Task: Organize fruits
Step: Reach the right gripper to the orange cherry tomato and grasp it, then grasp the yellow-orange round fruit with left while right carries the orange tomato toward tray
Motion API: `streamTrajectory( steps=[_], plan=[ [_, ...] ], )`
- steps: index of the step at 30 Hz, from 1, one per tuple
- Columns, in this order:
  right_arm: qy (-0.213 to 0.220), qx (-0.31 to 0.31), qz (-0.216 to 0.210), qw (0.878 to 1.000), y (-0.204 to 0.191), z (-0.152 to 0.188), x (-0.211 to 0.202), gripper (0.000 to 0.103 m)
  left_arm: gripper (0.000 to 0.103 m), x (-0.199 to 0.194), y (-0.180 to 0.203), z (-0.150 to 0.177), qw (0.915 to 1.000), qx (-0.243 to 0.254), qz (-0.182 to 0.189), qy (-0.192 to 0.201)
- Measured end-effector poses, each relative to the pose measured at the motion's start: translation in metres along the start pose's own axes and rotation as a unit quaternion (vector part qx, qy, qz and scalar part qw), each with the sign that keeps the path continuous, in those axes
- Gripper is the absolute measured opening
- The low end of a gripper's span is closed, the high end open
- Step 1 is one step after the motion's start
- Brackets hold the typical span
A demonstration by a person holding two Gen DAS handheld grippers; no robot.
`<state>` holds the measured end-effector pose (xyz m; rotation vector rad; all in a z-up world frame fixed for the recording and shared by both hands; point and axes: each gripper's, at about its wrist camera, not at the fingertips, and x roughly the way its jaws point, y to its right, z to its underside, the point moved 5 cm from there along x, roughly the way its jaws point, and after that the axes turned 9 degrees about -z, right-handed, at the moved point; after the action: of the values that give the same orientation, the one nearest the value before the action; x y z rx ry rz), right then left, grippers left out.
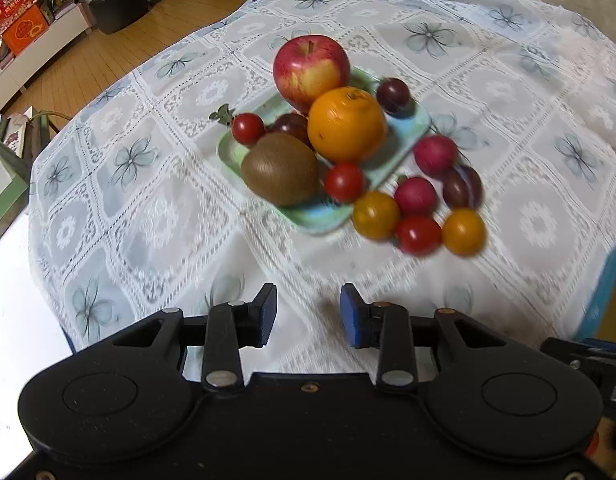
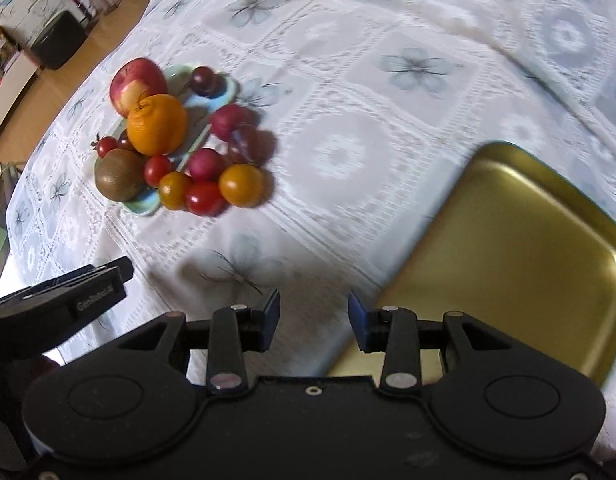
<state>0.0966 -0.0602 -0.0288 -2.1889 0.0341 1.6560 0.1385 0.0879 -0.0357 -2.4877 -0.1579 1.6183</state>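
A pale green plate (image 1: 408, 128) (image 2: 224, 92) on the lace tablecloth carries a red apple (image 1: 311, 68) (image 2: 137, 82), an orange (image 1: 347, 124) (image 2: 157, 124), a kiwi (image 1: 281, 168) (image 2: 118, 175), dark plums and cherry tomatoes. More small fruits lie on the cloth beside it: yellow tomatoes (image 1: 463, 231) (image 2: 241, 185), a red tomato (image 1: 418, 234), pink radish-like ones (image 1: 435, 154). My left gripper (image 1: 308, 316) hovers open and empty, nearer than the plate. My right gripper (image 2: 314, 320) is open and empty beside a gold tray (image 2: 520, 256).
The left gripper's body (image 2: 68, 300) shows at the left edge of the right wrist view. The gold tray's blue rim (image 1: 604, 292) shows at the right of the left wrist view. The table edge falls to a wooden floor with a black stool (image 1: 118, 4).
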Motion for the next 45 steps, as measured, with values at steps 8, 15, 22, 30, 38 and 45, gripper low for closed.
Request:
streamTrajectory(
  steps=[8, 15, 22, 30, 38, 45],
  plan=[
    [-0.008, -0.006, -0.007, 1.000, -0.030, -0.042, 0.043, 0.041, 0.048, 0.024, -0.008, -0.022, 1.0000, 0.005, 0.004, -0.001],
    [-0.007, -0.003, 0.006, 1.000, -0.039, -0.063, 0.070, 0.041, 0.048, 0.036, -0.014, -0.026, 0.9994, -0.012, 0.030, -0.013],
    [0.003, 0.001, 0.012, 1.000, -0.039, -0.073, 0.088, 0.041, 0.048, 0.035, -0.009, -0.028, 0.9991, -0.008, 0.040, -0.008],
    [0.017, -0.008, 0.018, 1.000, -0.027, -0.064, 0.077, 0.037, 0.048, 0.040, -0.002, -0.027, 0.9984, -0.011, 0.053, -0.016],
    [0.034, 0.016, 0.023, 0.999, 0.011, -0.042, 0.048, 0.037, 0.048, 0.038, 0.016, -0.031, 0.9977, -0.013, 0.065, -0.014],
    [0.033, 0.016, 0.023, 0.999, 0.018, -0.035, 0.051, 0.037, 0.048, 0.039, 0.029, -0.039, 0.9982, -0.004, 0.059, -0.012]
  ],
)
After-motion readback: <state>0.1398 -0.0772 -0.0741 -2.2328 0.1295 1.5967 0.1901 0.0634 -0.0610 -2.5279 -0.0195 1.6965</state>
